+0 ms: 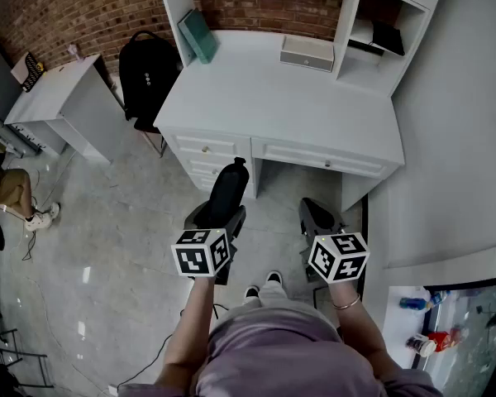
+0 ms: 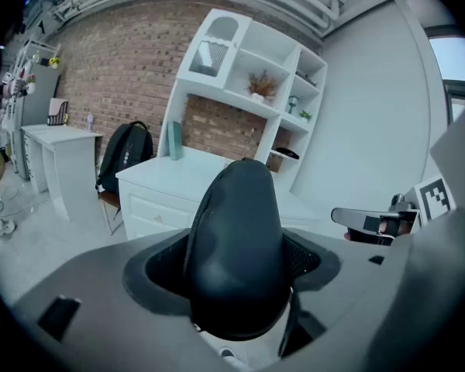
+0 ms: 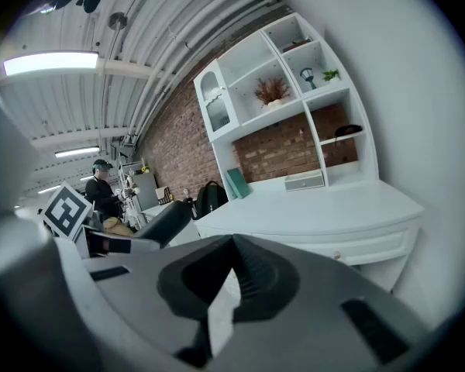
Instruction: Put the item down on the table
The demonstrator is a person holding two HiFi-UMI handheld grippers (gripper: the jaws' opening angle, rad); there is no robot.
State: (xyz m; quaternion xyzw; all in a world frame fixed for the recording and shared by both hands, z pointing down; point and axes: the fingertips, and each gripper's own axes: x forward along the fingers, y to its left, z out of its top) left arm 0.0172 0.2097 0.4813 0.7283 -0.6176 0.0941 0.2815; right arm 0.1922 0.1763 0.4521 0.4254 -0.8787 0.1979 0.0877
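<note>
A black, rounded oblong item (image 1: 229,187) sticks forward out of my left gripper (image 1: 221,215), which is shut on it. In the left gripper view the item (image 2: 236,239) fills the space between the jaws, its tip pointing at the white desk (image 2: 167,173). My right gripper (image 1: 318,216) is held level beside it; its jaws meet with nothing between them (image 3: 231,276). Both grippers hover over the floor in front of the white desk (image 1: 273,98), a short way off its drawer front.
On the desk top lie a teal book (image 1: 197,35) and a small white box (image 1: 307,53), under a white shelf hutch (image 1: 380,23). A black backpack (image 1: 147,71) rests left of the desk, next to a small white table (image 1: 62,98). A white wall (image 1: 463,139) bounds the right.
</note>
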